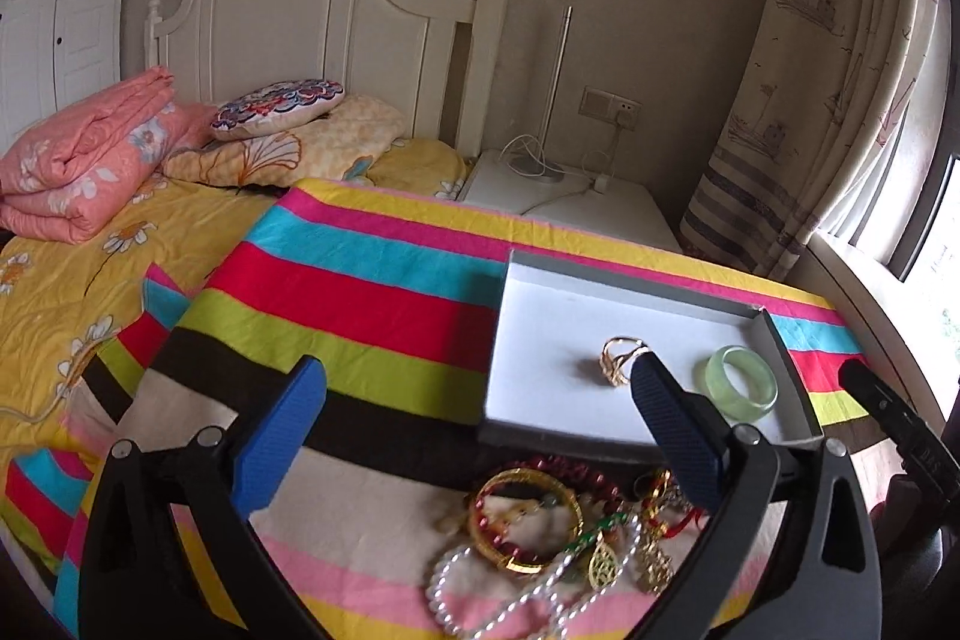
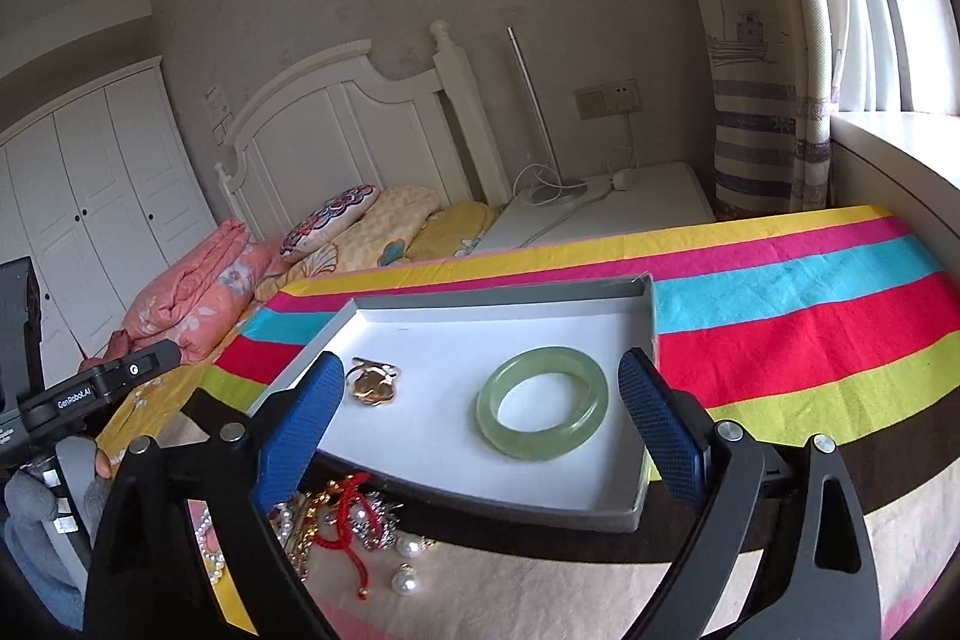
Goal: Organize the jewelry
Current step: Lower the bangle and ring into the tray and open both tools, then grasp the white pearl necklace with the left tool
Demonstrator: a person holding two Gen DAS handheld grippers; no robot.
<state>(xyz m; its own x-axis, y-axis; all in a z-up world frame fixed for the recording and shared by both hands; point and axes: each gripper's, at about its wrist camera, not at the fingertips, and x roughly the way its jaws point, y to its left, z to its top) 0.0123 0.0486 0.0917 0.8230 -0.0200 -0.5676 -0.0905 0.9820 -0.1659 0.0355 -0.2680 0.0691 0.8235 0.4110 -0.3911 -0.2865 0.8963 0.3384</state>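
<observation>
A grey-rimmed white tray [image 1: 612,280] [image 2: 420,442] lies on a striped cloth. In it lie a green jade bangle [image 1: 743,383] [image 2: 543,403] and a gold ring piece [image 1: 618,359] [image 2: 373,383]. In front of the tray is a jewelry pile: a gold bangle [image 1: 525,519], dark red beads, a pearl necklace [image 1: 510,598], gold charms and a red cord [image 2: 345,520]. My left gripper [image 1: 477,388] is open and empty above the pile. My right gripper [image 2: 483,388] is open and empty, hovering over the jade bangle.
The striped cloth [image 1: 372,280] covers a table beside a bed with a folded pink quilt [image 1: 84,148] and pillows. A white nightstand [image 1: 564,196] with a lamp and cables stands behind. Curtains [image 1: 828,70] and a window ledge are on the right.
</observation>
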